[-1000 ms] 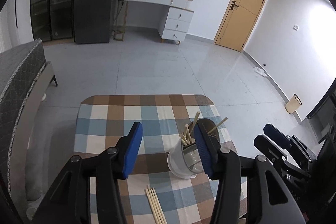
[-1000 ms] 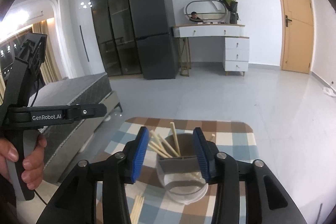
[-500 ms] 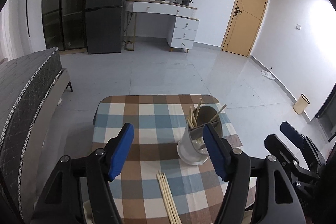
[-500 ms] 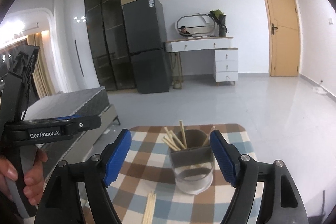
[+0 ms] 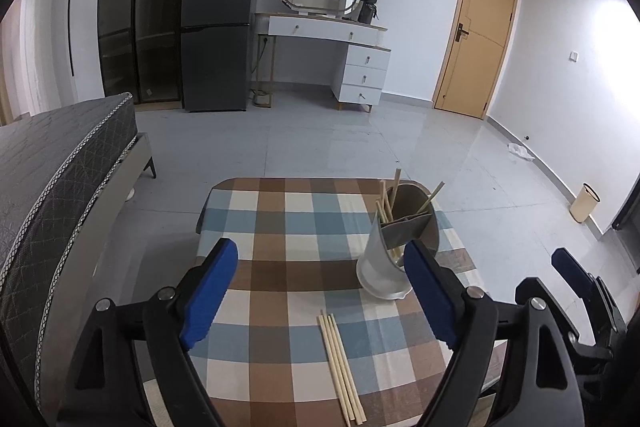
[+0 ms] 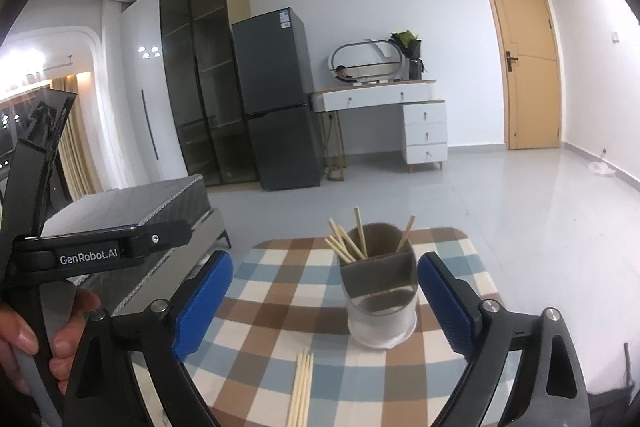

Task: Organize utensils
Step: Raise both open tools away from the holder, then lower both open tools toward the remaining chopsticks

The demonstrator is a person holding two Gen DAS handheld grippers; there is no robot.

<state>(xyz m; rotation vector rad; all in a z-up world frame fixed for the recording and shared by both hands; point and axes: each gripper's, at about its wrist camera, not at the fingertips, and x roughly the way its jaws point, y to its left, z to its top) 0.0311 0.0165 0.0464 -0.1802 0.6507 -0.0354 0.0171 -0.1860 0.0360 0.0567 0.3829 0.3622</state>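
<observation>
While both grippers' jaws, just opening, stand apart and empty, the left gripper (image 6: pixel 80 255) reads "GenRobot.AI".

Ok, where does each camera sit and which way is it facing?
Left wrist: on the left gripper, looking down across the checked table; the right gripper shows at its right edge.
Right wrist: on the right gripper, facing more level; a hand holds the left gripper.
Shared: utensil holder, loose chopsticks, fridge.
</observation>
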